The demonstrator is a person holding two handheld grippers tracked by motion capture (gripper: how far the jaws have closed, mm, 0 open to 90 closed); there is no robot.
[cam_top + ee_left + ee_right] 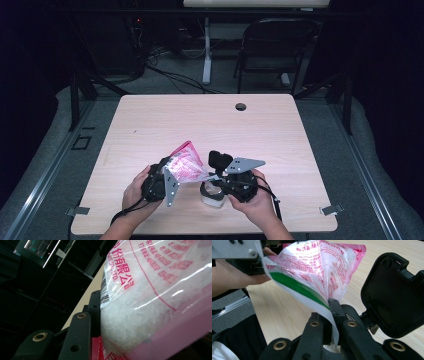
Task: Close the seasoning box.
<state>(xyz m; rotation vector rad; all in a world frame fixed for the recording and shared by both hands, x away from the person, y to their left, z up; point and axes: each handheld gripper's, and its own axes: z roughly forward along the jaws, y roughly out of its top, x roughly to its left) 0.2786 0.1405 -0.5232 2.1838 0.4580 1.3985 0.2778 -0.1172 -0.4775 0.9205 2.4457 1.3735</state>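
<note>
My right hand-held gripper is clenched on the bag's green-striped mouth edge; my left hand-held gripper grasps its full body. The bag hangs tilted between them above the counter's near edge, over a white container with its black lid open. If I tip too far, granules could spill past the container. The far half of the counter offers free room.

A clear bag with pink print holds white crystals; one black jaw presses its side; the table edge runs behind.
</note>
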